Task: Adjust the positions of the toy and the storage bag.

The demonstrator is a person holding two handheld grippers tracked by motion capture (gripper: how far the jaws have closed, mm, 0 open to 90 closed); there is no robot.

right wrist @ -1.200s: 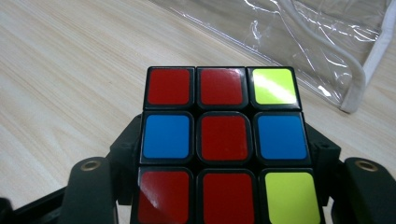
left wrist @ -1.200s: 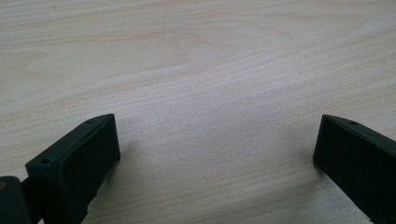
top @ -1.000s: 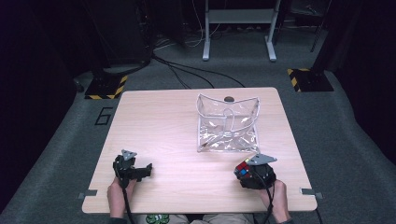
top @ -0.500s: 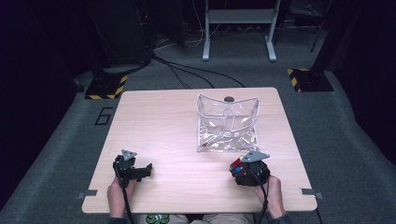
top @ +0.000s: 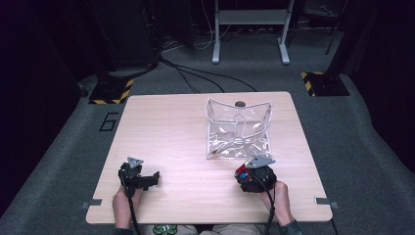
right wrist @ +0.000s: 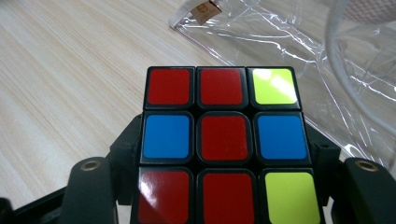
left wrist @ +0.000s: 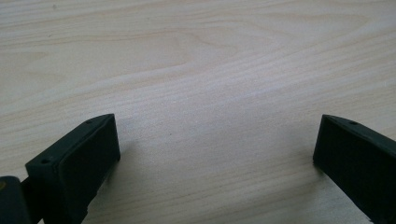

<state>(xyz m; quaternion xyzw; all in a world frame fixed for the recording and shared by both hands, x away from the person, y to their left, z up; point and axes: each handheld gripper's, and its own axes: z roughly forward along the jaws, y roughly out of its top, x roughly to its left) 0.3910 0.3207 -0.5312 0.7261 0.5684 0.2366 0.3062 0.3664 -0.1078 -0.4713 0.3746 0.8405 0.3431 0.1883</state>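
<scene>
- Since the earlier frames, the right gripper (top: 247,174) shifts left along the near side of the tabletop (top: 166,127), carrying its load with it; it now sits closer to the near edge of the clear plastic bag (top: 238,131). The left gripper (top: 147,180) keeps its place near the left near corner.
- The right gripper's jaws clamp a puzzle cube (right wrist: 226,144) between them. The cube's upper face, mostly red with blue and yellow-green tiles, faces the right gripper view's camera.
- The left gripper's jaws stand wide apart with nothing between them, over bare wood.
- Key relation: the bag lies directly beyond the cube, on the far side of the right gripper, just beside it. Its near corner with a small tag (right wrist: 205,9) shows ahead of the cube and slightly left.
- The bag stands partly upright; its open top lies at the far side, near a dark disc (top: 240,104) in the tabletop.
- The right hand (top: 279,200) is much nearer the bag; the left is well apart from it.
</scene>
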